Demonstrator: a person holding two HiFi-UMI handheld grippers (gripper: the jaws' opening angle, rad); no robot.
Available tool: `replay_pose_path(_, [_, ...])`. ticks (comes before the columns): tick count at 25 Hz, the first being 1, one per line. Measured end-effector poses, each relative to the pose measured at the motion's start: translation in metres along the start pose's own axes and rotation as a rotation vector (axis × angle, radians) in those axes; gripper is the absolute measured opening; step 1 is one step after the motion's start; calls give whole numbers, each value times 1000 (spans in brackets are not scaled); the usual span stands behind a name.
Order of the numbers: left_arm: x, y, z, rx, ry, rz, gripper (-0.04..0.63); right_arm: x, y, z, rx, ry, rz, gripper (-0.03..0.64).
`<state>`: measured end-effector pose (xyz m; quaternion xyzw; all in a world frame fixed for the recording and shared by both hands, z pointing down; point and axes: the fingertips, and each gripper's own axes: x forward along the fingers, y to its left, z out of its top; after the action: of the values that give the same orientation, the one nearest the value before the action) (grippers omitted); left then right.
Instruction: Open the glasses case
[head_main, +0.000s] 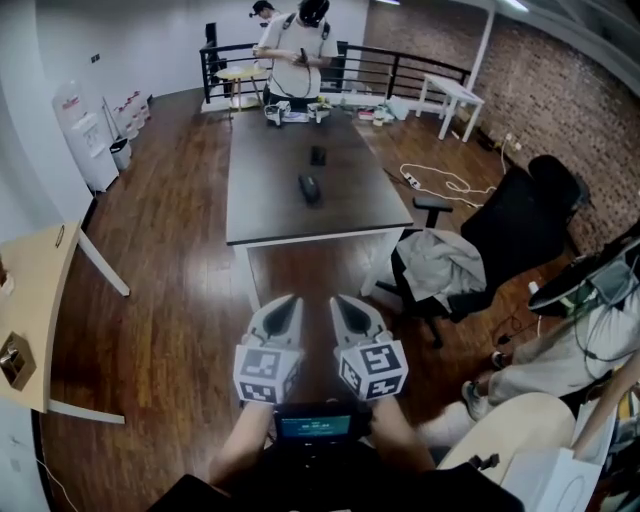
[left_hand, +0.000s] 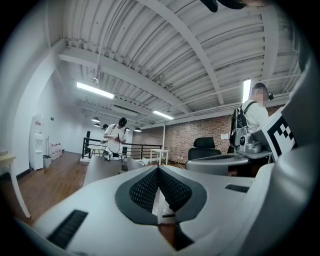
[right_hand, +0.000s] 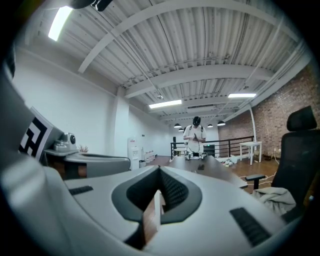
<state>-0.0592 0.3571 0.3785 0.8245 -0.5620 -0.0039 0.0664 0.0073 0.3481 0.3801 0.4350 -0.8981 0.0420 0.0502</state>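
A dark oblong glasses case (head_main: 310, 188) lies shut near the middle of the long dark table (head_main: 270, 215). A smaller dark object (head_main: 318, 155) lies just beyond it. Both grippers are held side by side over the wooden floor, well short of the table's near end and pointing at it. My left gripper (head_main: 286, 300) is shut with nothing between its jaws, and its ribbed pads (left_hand: 146, 189) meet. My right gripper (head_main: 346, 302) is also shut and empty, its pads (right_hand: 171, 191) closed together. The table (right_hand: 212, 169) stretches ahead in the right gripper view.
A black office chair (head_main: 520, 225) draped with grey cloth (head_main: 440, 262) stands by the table's near right corner. A person (head_main: 300, 50) stands at the far end. Another person's legs (head_main: 530, 365) are at the right. A light wooden desk (head_main: 30, 320) is at the left.
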Motion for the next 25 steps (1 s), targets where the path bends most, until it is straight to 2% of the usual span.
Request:
replay_pose_path(5, [13, 13, -4, 20, 1, 17, 0, 14, -9, -6, 4, -2, -1, 14])
replay_pose_path(17, [103, 57, 34, 51, -4, 81, 0, 96, -69, 25, 12, -19, 26, 14])
replay_pose_path(25, [166, 70, 46, 20, 23, 105, 0, 135, -123, 43, 15, -16, 40, 14])
